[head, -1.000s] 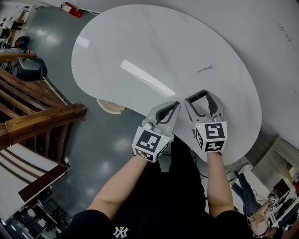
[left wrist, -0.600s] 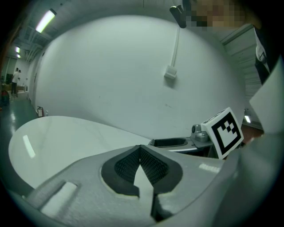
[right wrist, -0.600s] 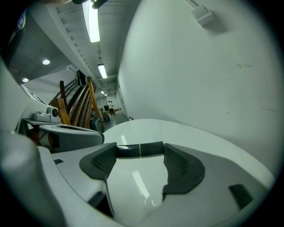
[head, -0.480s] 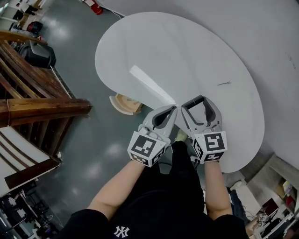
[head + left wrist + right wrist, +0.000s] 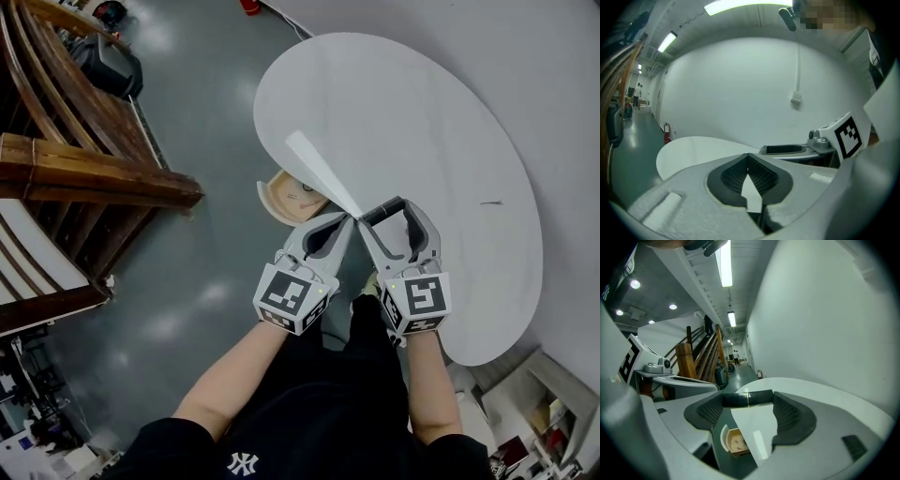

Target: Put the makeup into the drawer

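Pinching a black makeup stick (image 5: pixel 748 398) with a thin gold band, the right gripper (image 5: pixel 383 212) has it lengthwise between its tips, so the jaws stand wide apart. The left gripper (image 5: pixel 748 156) is just beside it, pressed together at the tips with nothing in it. Both hang over the near edge of the white rounded surface (image 5: pixel 412 122). The open wooden drawer (image 5: pixel 266 200) with a curved white front sticks out from under that edge, below the makeup and to its left, well apart from it. Nothing lies between the two. The right gripper view shows the drawer through the jaw gap, with small items inside that are too small to name. The head view adds the grey floor (image 5: pixel 187 281) and the wooden staircase (image 5: pixel 84 178) to the far left. The left gripper view shows only the surface and a white wall (image 5: pixel 740 89).
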Action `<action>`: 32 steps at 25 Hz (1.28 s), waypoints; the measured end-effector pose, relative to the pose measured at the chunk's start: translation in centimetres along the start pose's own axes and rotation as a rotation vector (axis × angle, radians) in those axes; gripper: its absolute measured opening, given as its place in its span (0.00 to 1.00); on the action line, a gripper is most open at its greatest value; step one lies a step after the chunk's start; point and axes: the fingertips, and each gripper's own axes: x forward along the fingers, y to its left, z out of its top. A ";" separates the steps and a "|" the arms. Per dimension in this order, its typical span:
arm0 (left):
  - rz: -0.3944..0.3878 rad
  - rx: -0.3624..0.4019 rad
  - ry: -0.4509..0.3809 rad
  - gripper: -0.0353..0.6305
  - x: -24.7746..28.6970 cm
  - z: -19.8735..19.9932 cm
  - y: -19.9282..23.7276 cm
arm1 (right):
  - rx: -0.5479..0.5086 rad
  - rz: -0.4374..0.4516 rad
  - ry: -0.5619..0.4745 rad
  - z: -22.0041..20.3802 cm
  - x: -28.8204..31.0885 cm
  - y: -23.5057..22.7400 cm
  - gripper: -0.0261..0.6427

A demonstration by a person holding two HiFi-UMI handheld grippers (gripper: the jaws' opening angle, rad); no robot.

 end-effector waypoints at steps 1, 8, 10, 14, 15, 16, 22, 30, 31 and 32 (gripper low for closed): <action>0.012 -0.005 -0.006 0.07 -0.7 0.2 0.8 | -0.008 0.011 0.000 0.4 0.5 0.9 0.55; 0.092 -0.034 -0.029 0.07 -4.5 -0.4 5.5 | -0.041 0.083 0.007 0.7 3.9 5.8 0.55; 0.115 -0.043 -0.029 0.07 -5.5 -1.1 7.1 | -0.045 0.104 0.020 0.1 4.9 7.5 0.55; 0.160 -0.068 -0.021 0.07 -7.5 -3.1 9.9 | -0.049 0.146 0.053 -1.8 6.6 10.6 0.55; 0.170 -0.073 -0.016 0.07 -7.9 -3.9 10.5 | -0.049 0.155 0.062 -2.6 7.0 11.3 0.55; 0.178 -0.079 -0.011 0.07 -8.3 -4.7 11.3 | -0.049 0.164 0.072 -3.5 7.5 12.0 0.55; 0.211 -0.119 0.013 0.07 -9.5 -10.4 16.6 | -0.054 0.198 0.107 -8.9 11.9 15.7 0.55; 0.211 -0.137 0.035 0.07 -8.3 -15.1 20.1 | -0.035 0.191 0.145 -13.8 15.6 16.3 0.55; 0.211 -0.135 0.035 0.07 -7.9 -15.6 20.5 | -0.034 0.191 0.148 -14.4 16.0 16.2 0.55; 0.211 -0.134 0.034 0.07 -7.6 -16.1 20.8 | -0.034 0.191 0.150 -15.0 16.5 16.1 0.55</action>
